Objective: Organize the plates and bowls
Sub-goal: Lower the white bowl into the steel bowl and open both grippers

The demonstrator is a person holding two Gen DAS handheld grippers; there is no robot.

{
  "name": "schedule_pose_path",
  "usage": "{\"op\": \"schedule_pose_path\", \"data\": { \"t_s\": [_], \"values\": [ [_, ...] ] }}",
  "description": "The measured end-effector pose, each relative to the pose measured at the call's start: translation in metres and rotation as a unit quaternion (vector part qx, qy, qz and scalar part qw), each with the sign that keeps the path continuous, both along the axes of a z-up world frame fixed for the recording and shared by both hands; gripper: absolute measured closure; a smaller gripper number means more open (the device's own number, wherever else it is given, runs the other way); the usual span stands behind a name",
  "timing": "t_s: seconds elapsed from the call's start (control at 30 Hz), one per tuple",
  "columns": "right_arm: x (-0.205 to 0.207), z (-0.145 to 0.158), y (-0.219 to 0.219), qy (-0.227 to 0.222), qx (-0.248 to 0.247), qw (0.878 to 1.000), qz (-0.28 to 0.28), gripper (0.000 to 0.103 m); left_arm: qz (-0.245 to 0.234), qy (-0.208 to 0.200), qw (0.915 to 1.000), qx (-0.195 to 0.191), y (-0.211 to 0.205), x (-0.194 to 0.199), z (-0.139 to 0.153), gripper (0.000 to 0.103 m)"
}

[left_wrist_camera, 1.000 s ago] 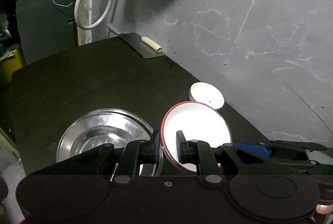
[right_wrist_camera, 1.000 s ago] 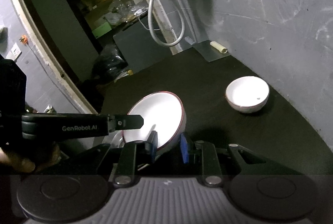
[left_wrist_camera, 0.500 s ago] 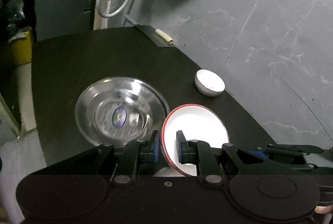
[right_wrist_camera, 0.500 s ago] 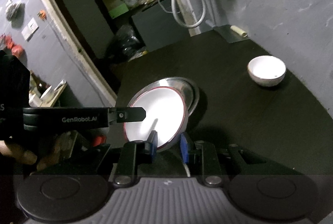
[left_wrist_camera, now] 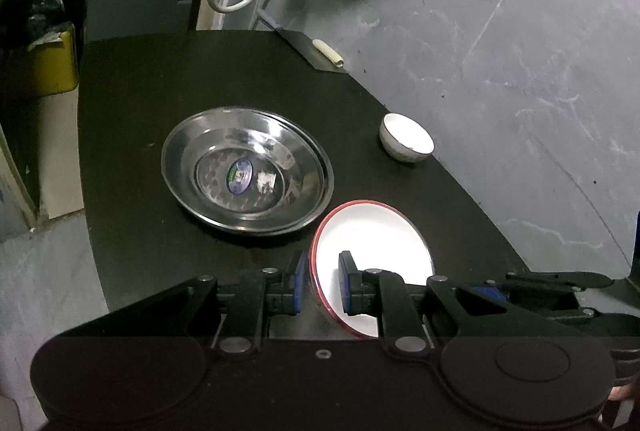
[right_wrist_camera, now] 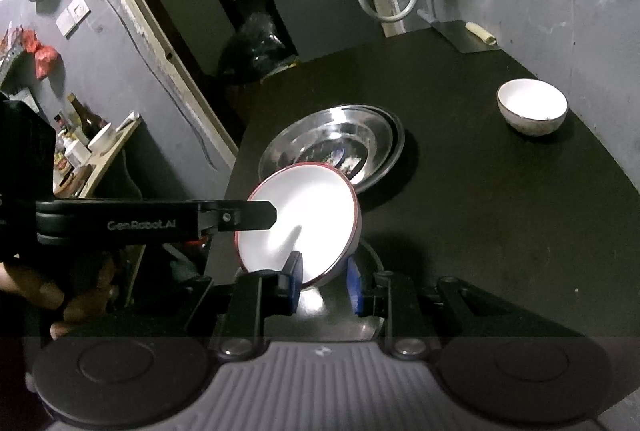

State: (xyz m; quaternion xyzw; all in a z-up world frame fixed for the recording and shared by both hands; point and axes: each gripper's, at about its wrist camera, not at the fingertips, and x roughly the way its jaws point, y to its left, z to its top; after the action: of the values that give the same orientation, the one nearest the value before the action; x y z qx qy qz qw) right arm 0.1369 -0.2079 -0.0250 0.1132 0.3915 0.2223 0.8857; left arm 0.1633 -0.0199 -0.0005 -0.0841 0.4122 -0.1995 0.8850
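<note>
Both claws (left_wrist_camera: pixel 323 283) (right_wrist_camera: pixel 324 283) gripping red-rimmed bowl (left_wrist_camera: pixel 372 259), steel basin (left_wrist_camera: pixel 247 170) holding sticker

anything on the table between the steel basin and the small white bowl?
Nothing: in both wrist views only bare dark tabletop separates the steel basin from the small white bowl.

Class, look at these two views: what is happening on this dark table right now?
A person works two handheld grippers. Both the left gripper and the right gripper grip the rim of a red-rimmed white bowl, held tilted above the table beside the steel plates. A small white bowl sits apart near the wall.
</note>
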Motion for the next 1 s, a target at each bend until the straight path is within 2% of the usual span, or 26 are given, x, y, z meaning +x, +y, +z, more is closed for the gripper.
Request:
{"op": "schedule_pose_path", "data": {
  "t_s": [0.63,0.87,1.0],
  "values": [
    [0.000,-0.011,0.002,0.042,-0.039,0.998,0.017,0.075,-0.010,0.070,0.9975,-0.004,-0.002,-0.029,-0.025,0.083],
    [0.002,-0.013,0.005,0.046,-0.047,0.998,0.025,0.074,-0.009,0.082,0.9966,0.004,-0.004,-0.032,-0.027,0.082],
    [0.006,-0.014,0.008,0.049,-0.051,0.997,0.029,0.075,-0.012,0.087,0.9961,0.010,-0.006,-0.032,-0.027,0.078]
  ]
}}
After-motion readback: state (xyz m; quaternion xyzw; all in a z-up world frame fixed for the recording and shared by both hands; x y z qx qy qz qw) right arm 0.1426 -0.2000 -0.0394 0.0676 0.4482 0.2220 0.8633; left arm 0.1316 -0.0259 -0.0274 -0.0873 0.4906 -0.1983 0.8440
